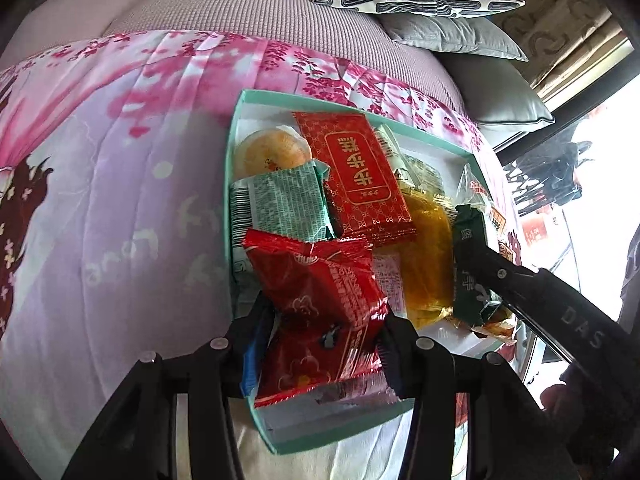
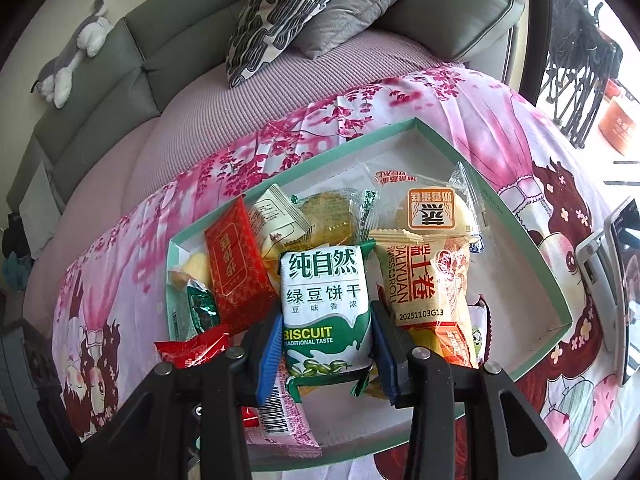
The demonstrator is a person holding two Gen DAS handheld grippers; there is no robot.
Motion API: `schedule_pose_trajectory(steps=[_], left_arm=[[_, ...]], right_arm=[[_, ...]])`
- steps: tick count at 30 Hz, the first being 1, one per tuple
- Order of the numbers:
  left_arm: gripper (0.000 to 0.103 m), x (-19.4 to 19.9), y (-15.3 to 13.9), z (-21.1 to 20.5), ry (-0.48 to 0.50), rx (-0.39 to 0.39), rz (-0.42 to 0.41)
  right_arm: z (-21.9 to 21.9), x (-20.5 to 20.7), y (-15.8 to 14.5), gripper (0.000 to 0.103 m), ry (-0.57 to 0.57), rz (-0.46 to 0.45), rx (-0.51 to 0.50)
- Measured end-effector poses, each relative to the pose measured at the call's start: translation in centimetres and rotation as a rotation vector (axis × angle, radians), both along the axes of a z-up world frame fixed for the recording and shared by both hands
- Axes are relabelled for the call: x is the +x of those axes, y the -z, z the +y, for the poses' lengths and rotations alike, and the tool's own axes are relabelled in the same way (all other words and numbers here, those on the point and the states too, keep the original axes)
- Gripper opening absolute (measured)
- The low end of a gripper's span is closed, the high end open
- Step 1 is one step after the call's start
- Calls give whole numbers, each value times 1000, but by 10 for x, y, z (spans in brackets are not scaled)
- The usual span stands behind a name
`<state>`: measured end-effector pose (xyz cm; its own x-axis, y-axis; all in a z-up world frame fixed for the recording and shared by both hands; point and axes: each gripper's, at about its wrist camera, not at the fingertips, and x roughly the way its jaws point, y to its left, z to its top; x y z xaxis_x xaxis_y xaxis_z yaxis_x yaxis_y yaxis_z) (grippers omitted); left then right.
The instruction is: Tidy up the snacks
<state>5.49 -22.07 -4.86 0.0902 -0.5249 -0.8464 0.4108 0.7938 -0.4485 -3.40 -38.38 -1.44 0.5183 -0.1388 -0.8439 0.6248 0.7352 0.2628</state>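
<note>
Left claw: the left gripper (image 1: pixel 326 344) is closed on a red snack packet (image 1: pixel 324 300), a pad pressing each long side, at the bottom centre of the left wrist view.
Right claw: the right gripper (image 2: pixel 326 344) is clamped on a green-and-white biscuit pack (image 2: pixel 326 308), blue pads against both flanks, low in the centre of the right wrist view.
Held items, place: both packs sit over the near end of the mint-edged box (image 1: pixel 236 128), which lies on a pink floral quilt (image 1: pixel 100 160) across a sofa.
Box contents: in the left wrist view, a flat red sachet (image 1: pixel 366 184) in the middle, a green-printed wrapper (image 1: pixel 284 204) left of it, a round yellow cake (image 1: pixel 272 152) toward the upper left corner, a yellow bag (image 1: pixel 426 256) to the right.
Right half of box: in the right wrist view, an orange Swiss-roll pack (image 2: pixel 428 280) just beside the biscuit pack, a clear-wrapped cake (image 2: pixel 432 208) above it; the far right end of the box floor is bare.
Handling: these packs look light, crinkly and slick, with puffed film that yields and contents likely to crumble.
Where to hold: across the firm middle of the body, not the crimped end seals, and with gentle pressure.
Surroundings: a patterned cushion (image 2: pixel 280 12) and a grey cushion (image 2: pixel 356 4) at the top, a plush toy (image 2: pixel 76 52) at the upper left.
</note>
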Motion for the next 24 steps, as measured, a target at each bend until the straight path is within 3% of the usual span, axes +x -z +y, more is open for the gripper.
schedule_pose_trajectory(steps=[6, 11, 16, 18, 24], left_arm=[[51, 0, -3, -3, 16, 7, 1], [70, -4, -11, -7, 33, 11, -7], [73, -6, -21, -3, 28, 9, -20], [79, -6, -25, -1, 23, 6, -26], [80, -7, -38, 9, -8, 25, -34]], right_arm=[[1, 0, -4, 60, -14, -17, -5], [4, -3, -12, 62, -23, -34, -19], [7, -8, -22, 63, -34, -63, -39], [9, -10, -26, 63, -37, -72, -47], [11, -13, -30, 63, -48, -83, -52]])
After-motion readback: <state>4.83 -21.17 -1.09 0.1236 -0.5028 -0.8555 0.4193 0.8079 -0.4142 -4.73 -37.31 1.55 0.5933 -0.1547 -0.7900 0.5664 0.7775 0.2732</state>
